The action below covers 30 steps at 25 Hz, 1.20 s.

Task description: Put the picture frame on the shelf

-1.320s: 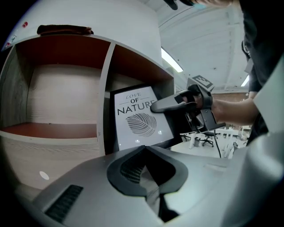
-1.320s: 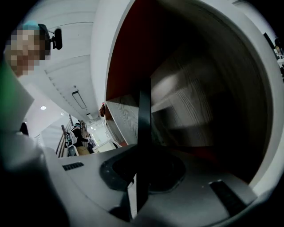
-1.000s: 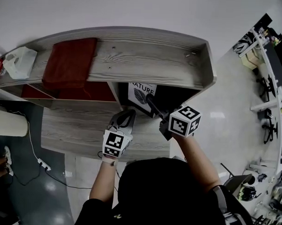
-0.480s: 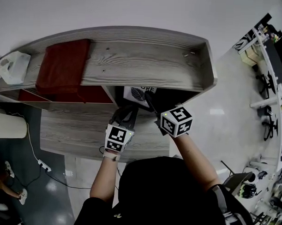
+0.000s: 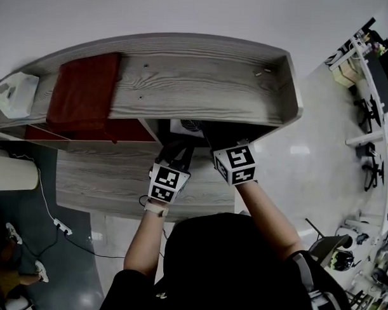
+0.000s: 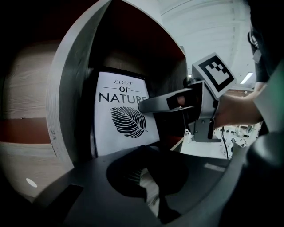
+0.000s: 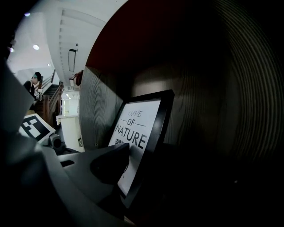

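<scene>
The picture frame (image 7: 141, 133), black-edged with a white "Love of Nature" leaf print, stands leaning against the back of a dark shelf compartment (image 5: 230, 130). In the head view only its top strip (image 5: 190, 125) shows under the shelf top. My right gripper (image 6: 153, 108) reaches in at the frame's right edge and its jaws are opening. One finger (image 7: 113, 162) lies in front of the glass and the other is lost in the dark. My left gripper (image 6: 148, 177) hovers shut and empty just outside the compartment, in front of the print.
The grey wooden shelf unit has a wide top board (image 5: 197, 75) with a red cloth (image 5: 82, 90) on its left part. A lower ledge (image 5: 97, 186) juts out toward me. A white container (image 5: 15, 94) sits at the far left. A partition edge (image 6: 66, 111) stands left of the frame.
Both grippers have pushed forward toward the shelf. The frame has gone deeper into the compartment and is now mostly hidden under the top board.
</scene>
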### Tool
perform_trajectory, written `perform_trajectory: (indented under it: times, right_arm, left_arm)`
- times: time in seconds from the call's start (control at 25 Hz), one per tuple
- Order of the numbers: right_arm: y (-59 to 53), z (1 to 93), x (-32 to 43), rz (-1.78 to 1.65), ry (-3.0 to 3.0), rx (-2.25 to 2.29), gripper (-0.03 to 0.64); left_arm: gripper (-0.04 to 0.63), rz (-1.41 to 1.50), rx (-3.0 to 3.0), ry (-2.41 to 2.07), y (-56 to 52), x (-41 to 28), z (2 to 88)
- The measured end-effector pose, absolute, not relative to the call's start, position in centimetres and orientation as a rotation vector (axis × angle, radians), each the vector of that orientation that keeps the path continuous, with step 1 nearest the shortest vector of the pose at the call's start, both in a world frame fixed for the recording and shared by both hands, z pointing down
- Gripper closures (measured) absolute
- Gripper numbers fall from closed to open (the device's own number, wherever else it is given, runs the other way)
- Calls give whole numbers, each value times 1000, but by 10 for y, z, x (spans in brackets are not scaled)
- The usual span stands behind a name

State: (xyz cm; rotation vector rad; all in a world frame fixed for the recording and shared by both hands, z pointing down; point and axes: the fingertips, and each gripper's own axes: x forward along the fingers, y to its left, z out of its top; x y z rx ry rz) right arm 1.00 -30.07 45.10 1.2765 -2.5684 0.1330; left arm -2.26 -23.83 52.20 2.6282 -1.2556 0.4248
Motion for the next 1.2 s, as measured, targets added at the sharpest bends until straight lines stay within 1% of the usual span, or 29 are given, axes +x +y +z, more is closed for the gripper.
perform_trajectory:
  times: [0.2, 0.52, 0.68, 0.72, 0.8, 0.84, 0.88, 0.96, 1.2]
  right_arm:
    - [-308, 454, 14, 163, -2521, 1325, 382]
    - [-275, 466, 16, 166, -2472, 1310, 393]
    - [-255, 494, 15, 198, -2412, 1260, 435]
    - [-251, 499, 14, 214, -2405, 1245, 476]
    - [-247, 506, 12, 230, -2393, 1221, 526]
    - [-246, 509, 11, 228, -2386, 1209, 567]
    - [-244, 512, 9, 227, -2380, 1194, 593]
    - [-244, 517, 5, 233, -2372, 1160, 611]
    - [-249, 523, -12, 232, -2326, 1070, 615]
  left_arm:
    - [586, 424, 2571, -1290, -244, -24, 523]
    - [586, 388, 2516, -1306, -248, -25, 524]
    - [586, 385, 2513, -1307, -248, -24, 522]
    - [586, 384, 2512, -1307, -248, -24, 523]
    - [586, 385, 2509, -1307, -248, -25, 524]
    - [586, 385, 2508, -1307, -248, -25, 524]
    - [586, 386, 2507, -1307, -248, -25, 524]
    - [586, 388, 2505, -1303, -247, -25, 524]
    - [586, 418, 2504, -1291, -247, -25, 527]
